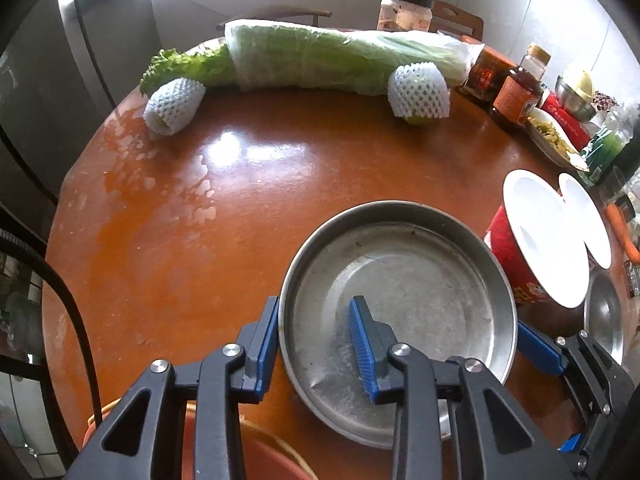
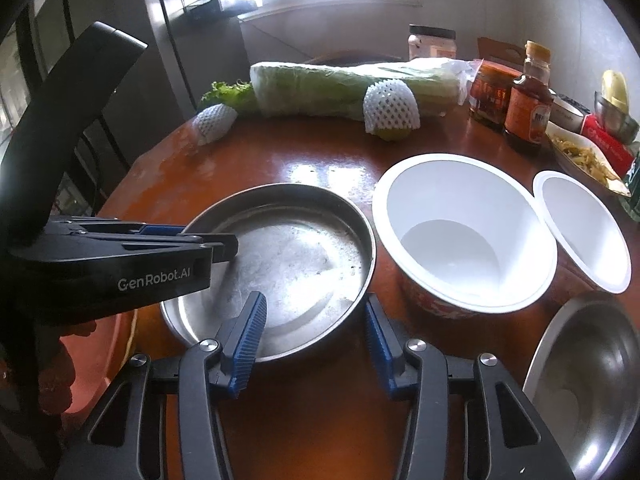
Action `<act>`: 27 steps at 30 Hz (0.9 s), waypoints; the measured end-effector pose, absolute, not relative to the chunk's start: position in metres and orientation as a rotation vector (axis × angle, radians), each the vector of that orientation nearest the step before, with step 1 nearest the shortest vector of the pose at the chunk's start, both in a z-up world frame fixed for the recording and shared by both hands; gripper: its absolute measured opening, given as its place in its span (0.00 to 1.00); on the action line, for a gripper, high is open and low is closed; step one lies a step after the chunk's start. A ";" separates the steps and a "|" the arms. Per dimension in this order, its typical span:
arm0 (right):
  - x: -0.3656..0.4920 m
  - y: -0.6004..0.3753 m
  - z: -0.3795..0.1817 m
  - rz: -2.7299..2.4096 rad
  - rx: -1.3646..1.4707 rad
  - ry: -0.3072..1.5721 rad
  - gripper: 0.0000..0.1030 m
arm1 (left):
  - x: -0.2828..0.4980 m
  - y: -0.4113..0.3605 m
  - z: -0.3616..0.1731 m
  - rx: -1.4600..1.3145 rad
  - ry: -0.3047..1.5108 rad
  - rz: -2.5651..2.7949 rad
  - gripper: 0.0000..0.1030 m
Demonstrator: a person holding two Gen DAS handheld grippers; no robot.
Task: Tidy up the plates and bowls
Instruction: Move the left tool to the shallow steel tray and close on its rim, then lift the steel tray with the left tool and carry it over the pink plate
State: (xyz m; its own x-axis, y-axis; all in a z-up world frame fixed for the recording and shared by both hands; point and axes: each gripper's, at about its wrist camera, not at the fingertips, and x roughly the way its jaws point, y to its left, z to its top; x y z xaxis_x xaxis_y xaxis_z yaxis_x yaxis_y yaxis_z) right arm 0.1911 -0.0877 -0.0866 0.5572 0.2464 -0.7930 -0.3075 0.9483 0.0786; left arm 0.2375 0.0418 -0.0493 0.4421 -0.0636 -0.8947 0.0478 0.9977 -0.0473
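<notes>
A round steel pan (image 1: 400, 292) sits on the brown round table (image 1: 240, 200). My left gripper (image 1: 316, 340) is open and straddles the pan's left rim, one finger outside, one inside. My right gripper (image 2: 316, 340) is open and straddles the pan (image 2: 288, 264) at its near right rim. The left gripper also shows in the right wrist view (image 2: 208, 240). A big paper bowl, red outside and white inside (image 2: 464, 232), stands right of the pan, with a smaller one (image 2: 580, 232) beside it. A steel bowl (image 2: 592, 380) lies at the near right.
Wrapped cabbage (image 1: 340, 60), lettuce and two foam-netted fruits (image 1: 418, 92) lie at the table's far side. Jars, sauce bottles (image 2: 528, 108), a dish of food and packets crowd the far right. An orange basin (image 2: 100, 360) is at the near left edge. A fridge stands at left.
</notes>
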 end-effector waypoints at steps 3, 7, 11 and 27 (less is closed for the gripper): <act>0.184 -0.088 -0.085 0.338 -0.064 0.922 0.49 | 0.227 0.044 -0.043 -0.017 1.098 -0.075 0.34; 0.171 -0.090 -0.081 0.348 -0.054 0.917 0.49 | 0.210 0.043 -0.035 -0.021 1.077 -0.085 0.34; 0.159 -0.091 -0.072 0.357 -0.053 0.898 0.49 | 0.195 0.042 -0.026 -0.029 1.052 -0.087 0.34; 0.119 -0.102 -0.025 0.356 -0.045 0.801 0.49 | 0.151 0.031 0.016 -0.040 0.954 -0.093 0.34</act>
